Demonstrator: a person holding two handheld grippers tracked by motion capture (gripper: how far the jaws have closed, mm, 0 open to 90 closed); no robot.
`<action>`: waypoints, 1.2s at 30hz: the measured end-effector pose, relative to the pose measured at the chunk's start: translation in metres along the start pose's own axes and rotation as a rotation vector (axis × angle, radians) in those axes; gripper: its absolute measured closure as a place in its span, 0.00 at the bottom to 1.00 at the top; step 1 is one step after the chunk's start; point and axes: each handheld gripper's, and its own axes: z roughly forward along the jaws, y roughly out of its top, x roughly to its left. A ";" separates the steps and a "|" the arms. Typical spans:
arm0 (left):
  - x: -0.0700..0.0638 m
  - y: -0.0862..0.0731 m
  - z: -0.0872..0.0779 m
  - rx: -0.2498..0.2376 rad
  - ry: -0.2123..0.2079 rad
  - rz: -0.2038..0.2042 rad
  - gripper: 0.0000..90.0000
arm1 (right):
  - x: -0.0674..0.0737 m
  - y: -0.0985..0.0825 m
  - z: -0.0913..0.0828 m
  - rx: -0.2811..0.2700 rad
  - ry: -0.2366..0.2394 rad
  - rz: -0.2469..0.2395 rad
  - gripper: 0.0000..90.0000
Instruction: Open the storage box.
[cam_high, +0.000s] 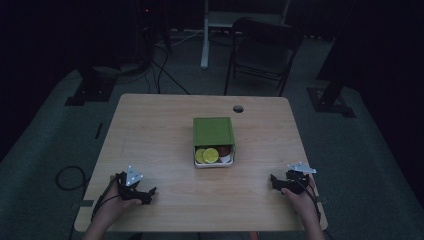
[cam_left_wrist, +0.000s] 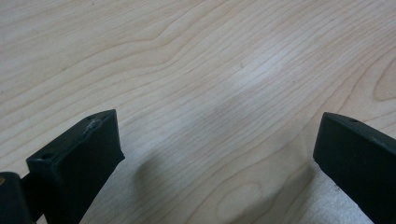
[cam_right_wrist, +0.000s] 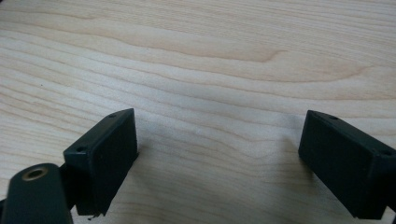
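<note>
Start position | left gripper (cam_high: 150, 192) and right gripper (cam_high: 274, 180) gape wide, empty, on table (cam_high: 150, 130) | next: reach green-lidded box (cam_high: 214, 141), apparently half-open.

— What lies ahead of the left gripper (cam_left_wrist: 217, 140)?

— Bare counter (cam_left_wrist: 201, 60): pale wood with long wavy grain running slantwise, and a small oval knot (cam_left_wrist: 243, 201) in the grain low down, between the jaws.

— And the jaws themselves?

— Two black blocks, set wide apart with nothing between them. One rises from the lower left corner, the other from the lower right edge. Each has a small screw hole in its top face.

— How close to the counter?

— Low over it. Soft shadows fall on the wood just beside each jaw, toward the knot.
</note>
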 end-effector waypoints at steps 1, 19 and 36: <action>0.000 0.000 0.000 0.000 0.000 0.000 0.01 | 0.000 0.000 0.000 0.000 0.000 0.000 0.12; -0.027 0.025 0.008 -0.038 -0.038 0.118 0.06 | 0.000 0.000 0.000 0.000 0.000 0.000 0.12; -0.059 0.049 0.018 -0.083 -0.094 0.237 0.06 | 0.000 0.000 0.000 0.000 0.000 0.000 0.12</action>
